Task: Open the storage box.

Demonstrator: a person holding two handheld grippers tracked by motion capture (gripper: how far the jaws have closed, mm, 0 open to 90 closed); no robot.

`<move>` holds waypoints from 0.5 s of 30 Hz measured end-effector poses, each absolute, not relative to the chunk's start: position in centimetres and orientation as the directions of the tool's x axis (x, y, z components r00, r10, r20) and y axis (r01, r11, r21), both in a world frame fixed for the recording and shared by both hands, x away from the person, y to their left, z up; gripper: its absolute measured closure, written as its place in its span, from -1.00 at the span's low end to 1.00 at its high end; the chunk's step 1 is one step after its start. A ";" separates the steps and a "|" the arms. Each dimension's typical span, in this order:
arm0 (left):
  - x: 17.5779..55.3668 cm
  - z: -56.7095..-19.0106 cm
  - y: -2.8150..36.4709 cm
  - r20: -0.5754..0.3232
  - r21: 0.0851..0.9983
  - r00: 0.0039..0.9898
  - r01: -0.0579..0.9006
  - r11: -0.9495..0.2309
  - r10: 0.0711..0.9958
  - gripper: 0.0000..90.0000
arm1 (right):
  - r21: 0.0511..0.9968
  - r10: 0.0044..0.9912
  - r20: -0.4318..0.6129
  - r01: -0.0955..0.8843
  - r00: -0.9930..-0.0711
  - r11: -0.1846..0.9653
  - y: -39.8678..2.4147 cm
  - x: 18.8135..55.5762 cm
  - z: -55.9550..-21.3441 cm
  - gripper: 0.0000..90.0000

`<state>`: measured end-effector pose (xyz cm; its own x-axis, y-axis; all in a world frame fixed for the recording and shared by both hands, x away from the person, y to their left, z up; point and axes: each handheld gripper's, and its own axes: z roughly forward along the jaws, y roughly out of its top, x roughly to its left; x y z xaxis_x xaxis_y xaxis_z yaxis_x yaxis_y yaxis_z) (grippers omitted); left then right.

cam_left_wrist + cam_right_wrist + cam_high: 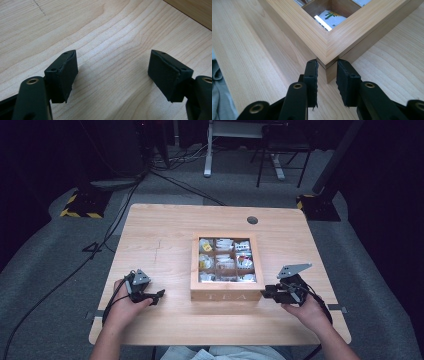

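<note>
Wooden tea box (226, 292) sits mid-frame on the pale surface (160, 230), its compartments holding packets. Right claw (327, 82), lower right in the high view, is narrowed to a slim gap at the box's near corner, jaws flanking it; contact I cannot tell. Left claw (112, 72), lower left, gapes wide, holding nothing, over bare wood.

A pale rectangular wooden table (165, 235) carries a square light-wood tea box (226, 292) with a windowed lid. The box's near corner (327, 65) sits just ahead of the right gripper's jaws. Bare tabletop (112, 65) lies between the left gripper's jaws.
</note>
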<state>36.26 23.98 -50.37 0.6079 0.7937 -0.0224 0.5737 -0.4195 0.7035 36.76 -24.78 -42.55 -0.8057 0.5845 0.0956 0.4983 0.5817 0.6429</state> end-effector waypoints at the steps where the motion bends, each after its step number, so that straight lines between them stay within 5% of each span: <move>1: 36.3 -50.4 24.0 -0.022 0.704 0.608 0.573 -0.420 0.794 -0.45 | 0.643 0.584 0.086 0.493 -0.807 0.586 -24.7 36.7 -42.5 0.58; 15: 36.3 -50.3 24.0 -0.019 0.703 0.609 0.572 -0.423 0.793 -0.45 | 0.636 0.577 0.069 0.481 -0.814 0.603 -24.9 36.4 -42.2 0.96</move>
<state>36.28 24.00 -50.34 0.6094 0.7927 -0.0189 0.5721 -0.4231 0.7026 36.40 -24.85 -42.23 -0.8141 0.5767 0.0686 0.4810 0.6032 0.6362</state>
